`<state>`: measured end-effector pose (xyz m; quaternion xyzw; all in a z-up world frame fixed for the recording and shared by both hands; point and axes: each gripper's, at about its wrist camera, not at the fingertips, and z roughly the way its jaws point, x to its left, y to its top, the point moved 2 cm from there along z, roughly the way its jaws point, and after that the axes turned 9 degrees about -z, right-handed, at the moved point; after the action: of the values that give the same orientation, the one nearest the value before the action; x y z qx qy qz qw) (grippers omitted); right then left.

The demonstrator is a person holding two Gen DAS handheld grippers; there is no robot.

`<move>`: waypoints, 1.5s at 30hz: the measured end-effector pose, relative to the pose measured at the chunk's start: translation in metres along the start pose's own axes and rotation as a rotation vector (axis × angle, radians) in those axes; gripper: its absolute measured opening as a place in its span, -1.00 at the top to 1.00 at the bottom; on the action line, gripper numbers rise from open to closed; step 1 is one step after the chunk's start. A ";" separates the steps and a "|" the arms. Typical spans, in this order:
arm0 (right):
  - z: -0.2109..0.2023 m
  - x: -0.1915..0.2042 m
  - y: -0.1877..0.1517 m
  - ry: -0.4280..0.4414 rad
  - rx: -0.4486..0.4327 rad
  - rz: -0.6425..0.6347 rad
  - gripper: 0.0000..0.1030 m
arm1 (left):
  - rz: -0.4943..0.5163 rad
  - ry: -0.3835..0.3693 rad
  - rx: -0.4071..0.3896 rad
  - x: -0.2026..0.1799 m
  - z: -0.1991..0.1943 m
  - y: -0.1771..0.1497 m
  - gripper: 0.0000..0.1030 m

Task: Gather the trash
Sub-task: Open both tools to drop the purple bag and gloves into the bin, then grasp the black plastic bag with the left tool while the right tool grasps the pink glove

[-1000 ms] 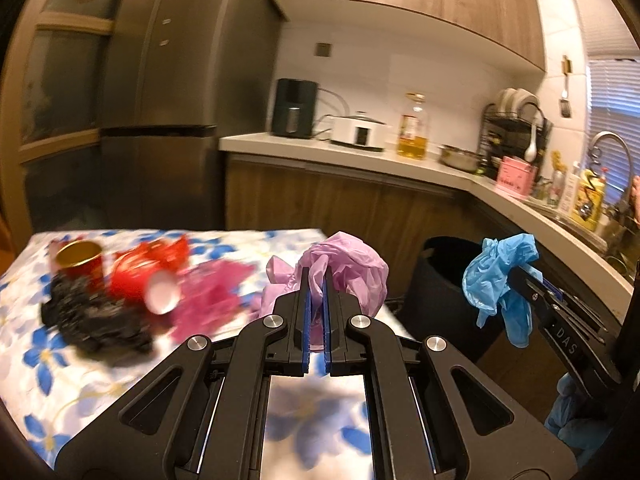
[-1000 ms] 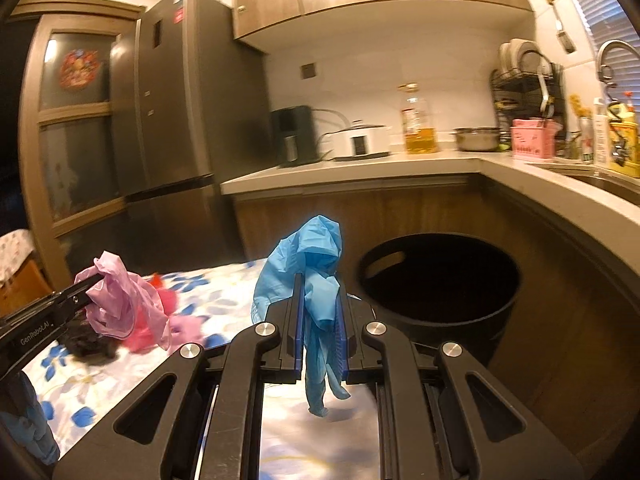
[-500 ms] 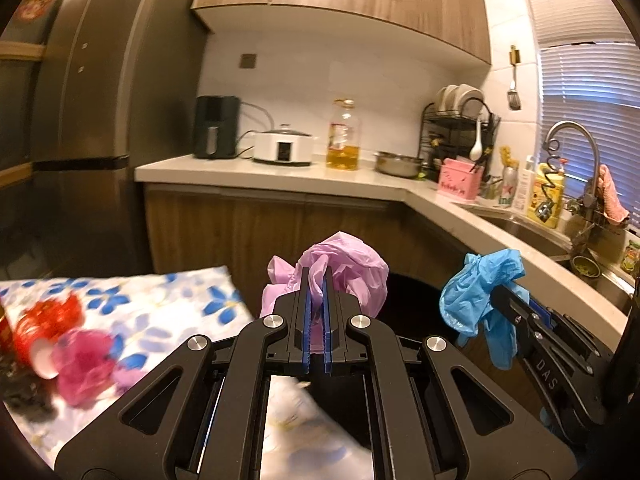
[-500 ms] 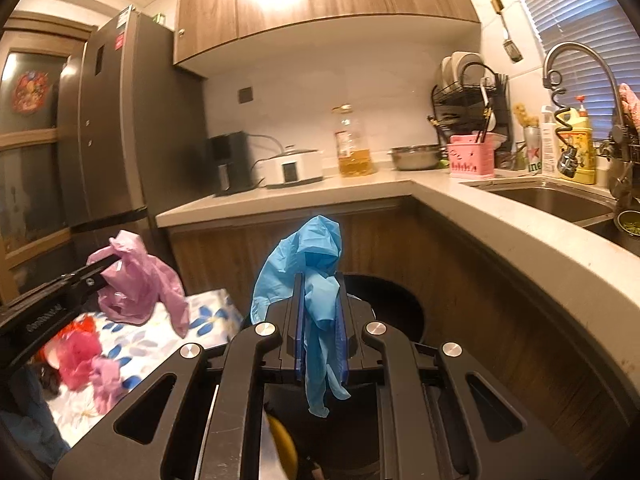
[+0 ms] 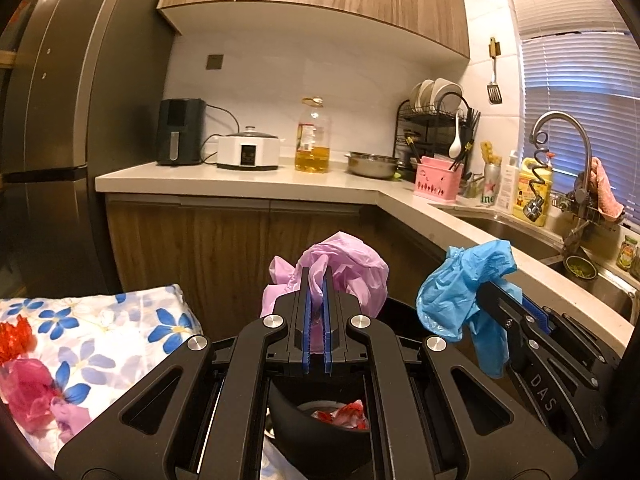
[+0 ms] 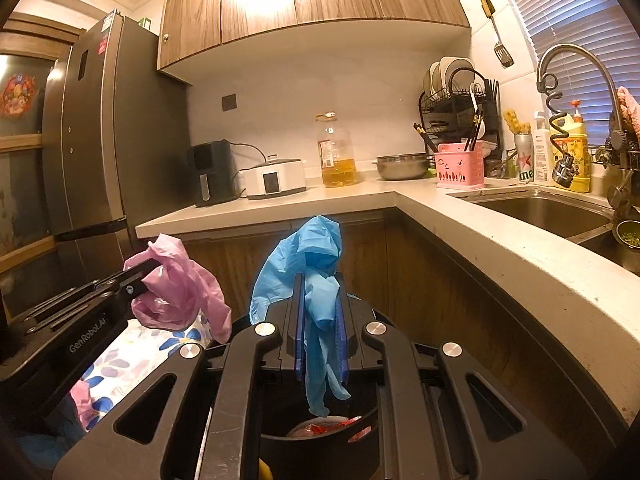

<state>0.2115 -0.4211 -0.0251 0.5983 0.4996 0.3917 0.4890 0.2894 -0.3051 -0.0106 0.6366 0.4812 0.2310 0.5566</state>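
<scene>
The left gripper (image 5: 316, 280) pinches a pink glove (image 5: 344, 264); the right gripper (image 6: 320, 292) pinches a blue glove (image 6: 316, 264). Both hang above the bin (image 6: 360, 440), beside the table (image 5: 120, 320) edge.

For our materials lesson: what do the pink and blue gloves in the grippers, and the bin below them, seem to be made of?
Pink glove: thin, soft plastic or rubber, probably; crumpled, slightly sheer.
Blue glove: similar thin rubbery film, matte; its fingers hang limp.
Bin: likely hard black plastic, with a smooth, dull rim.
</scene>
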 end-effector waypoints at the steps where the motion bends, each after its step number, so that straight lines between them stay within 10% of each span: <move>1: 0.002 0.000 0.000 0.000 0.002 0.000 0.74 | -0.001 -0.004 0.004 0.000 0.003 0.000 0.93; 17: 0.027 -0.004 -0.009 0.017 0.033 0.024 0.72 | 0.034 -0.052 0.041 0.000 0.032 -0.011 0.89; 22: 0.032 -0.006 -0.011 0.010 0.051 0.027 0.67 | 0.026 -0.051 0.060 0.004 0.037 -0.015 0.19; 45: 0.004 0.010 -0.021 0.035 0.062 0.072 -0.40 | -0.101 0.127 -0.007 0.072 -0.047 -0.029 -0.83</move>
<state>0.2131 -0.4113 -0.0465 0.6237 0.4981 0.4037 0.4470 0.2709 -0.2224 -0.0423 0.5938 0.5460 0.2442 0.5382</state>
